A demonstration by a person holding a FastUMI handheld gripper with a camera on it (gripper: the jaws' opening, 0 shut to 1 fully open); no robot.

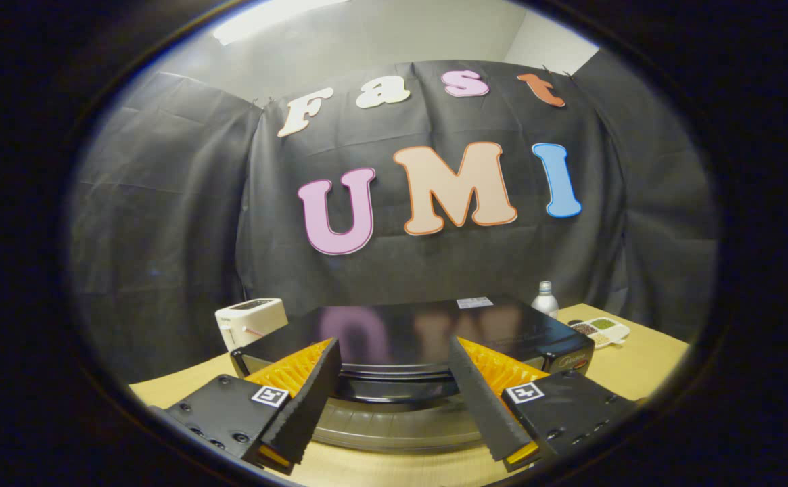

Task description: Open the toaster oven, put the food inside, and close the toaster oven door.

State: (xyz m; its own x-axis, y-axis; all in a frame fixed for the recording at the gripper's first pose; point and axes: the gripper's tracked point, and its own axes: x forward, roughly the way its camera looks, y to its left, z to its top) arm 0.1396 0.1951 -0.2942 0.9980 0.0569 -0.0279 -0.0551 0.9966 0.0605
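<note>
The gripper (394, 399) is held spread wide, nothing pressed between its fingers, and it hangs just above the near edge of the table (644, 368). Between and just beyond the fingers lies the oven (421, 335), a dark, glossy box seen from above and in front, standing near the middle of the table. Its top is polished enough to mirror the wall behind, so the casing is judged slippery and a poor place to grip. Below the top edge a curved dark bar, taken to be the door handle (394, 391), runs across the gap between the fingers, and under it a clear curved panel is seen, probably the glass door; whether it is shut cannot be told for certain. The oven is judged heavy and stiff, unlikely to slide, while the glass is to be treated as fragile; the handle is judged the place to be taken, near its middle. No food can be made out. Past the oven's left corner stands a white toaster (250, 319). Toward the far right edge a bottle (544, 298) and a divided dish (600, 329) are set.
</note>
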